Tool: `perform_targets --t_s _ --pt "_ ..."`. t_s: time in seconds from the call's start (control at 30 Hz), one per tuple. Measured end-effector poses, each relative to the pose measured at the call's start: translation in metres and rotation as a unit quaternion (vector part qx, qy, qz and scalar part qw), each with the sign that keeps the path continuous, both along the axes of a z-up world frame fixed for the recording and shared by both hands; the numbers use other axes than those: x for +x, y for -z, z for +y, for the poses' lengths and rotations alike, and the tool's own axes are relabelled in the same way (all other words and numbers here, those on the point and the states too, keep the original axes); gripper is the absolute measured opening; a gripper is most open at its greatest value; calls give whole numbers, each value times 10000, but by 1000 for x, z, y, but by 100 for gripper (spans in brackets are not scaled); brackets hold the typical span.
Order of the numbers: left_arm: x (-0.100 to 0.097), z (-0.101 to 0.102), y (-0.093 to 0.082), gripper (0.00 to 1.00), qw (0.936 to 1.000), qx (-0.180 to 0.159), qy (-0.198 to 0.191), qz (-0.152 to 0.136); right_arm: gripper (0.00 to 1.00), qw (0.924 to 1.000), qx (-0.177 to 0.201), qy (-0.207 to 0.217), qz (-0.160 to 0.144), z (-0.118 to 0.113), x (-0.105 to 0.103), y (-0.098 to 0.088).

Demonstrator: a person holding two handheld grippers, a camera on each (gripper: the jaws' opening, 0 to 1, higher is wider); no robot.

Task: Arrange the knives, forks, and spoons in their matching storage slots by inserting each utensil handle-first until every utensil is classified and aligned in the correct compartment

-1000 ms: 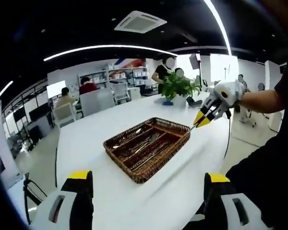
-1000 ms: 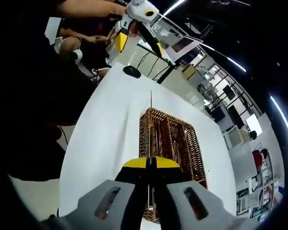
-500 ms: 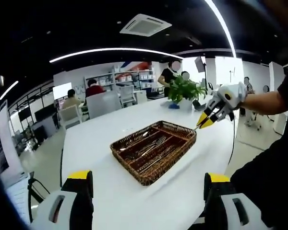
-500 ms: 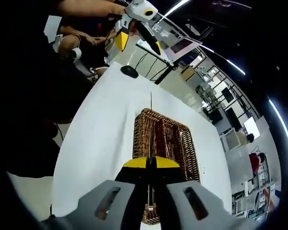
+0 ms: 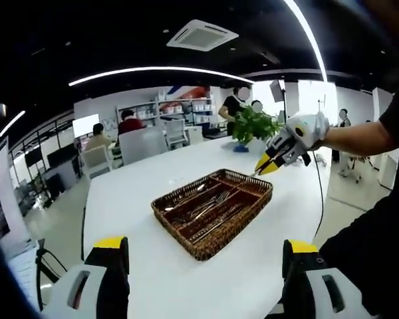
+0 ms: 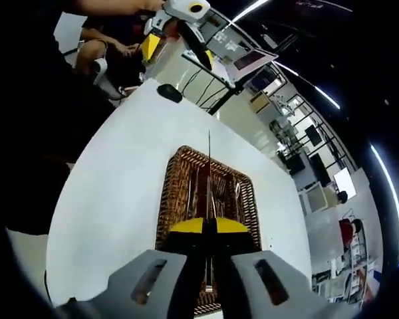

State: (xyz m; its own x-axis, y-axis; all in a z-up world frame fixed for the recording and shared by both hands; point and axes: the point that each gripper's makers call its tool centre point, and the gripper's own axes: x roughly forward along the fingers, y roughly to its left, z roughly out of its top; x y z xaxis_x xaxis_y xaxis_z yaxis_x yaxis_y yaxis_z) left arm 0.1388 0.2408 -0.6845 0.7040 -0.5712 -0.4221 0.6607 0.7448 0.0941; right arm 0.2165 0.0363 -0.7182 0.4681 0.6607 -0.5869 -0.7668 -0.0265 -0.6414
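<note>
A brown wicker cutlery tray (image 5: 249, 197) with long compartments lies on the white table (image 5: 126, 199), with forks and other metal utensils (image 5: 209, 203) in its slots. My left gripper (image 5: 204, 264) is open and holds nothing, well short of the tray. A gloved hand holds my right gripper (image 5: 266, 164) above the tray's far right corner. In the right gripper view, my right gripper (image 6: 209, 224) is shut on a thin metal utensil (image 6: 209, 169), seen edge-on, so its kind is unclear. It points out over the tray (image 6: 167, 199). The left gripper (image 6: 176, 30) is at the top.
A potted green plant (image 5: 251, 123) stands at the table's far end. A small black object (image 6: 168, 92) lies on the table beyond the tray. Chairs, shelves and seated people (image 5: 124, 121) are past the table. The person's dark sleeve (image 5: 376, 199) is on the right.
My right gripper, with the utensil, has moved up and in over the tray's far corner, so the utensil now lies over the tray. The left gripper stays open.
</note>
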Motion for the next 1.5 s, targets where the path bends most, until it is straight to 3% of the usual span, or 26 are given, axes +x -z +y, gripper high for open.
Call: perform_targets --t_s 0.67,0.93,1.13,1.5 --pt "-9 2 13 100 9999 55 -83 67 0 9995 37 224 -197 6 52 -10" --pt "-9 1 15 100 9999 61 -113 80 0 9994 -47 179 -309 9 60 -11" --pt "-8 1 15 100 9998 71 -138 79 0 9990 166 212 -343 12 65 -23" --pt "-8 -3 16 100 9998 123 -98 75 0 9990 115 208 -374 12 62 -18"
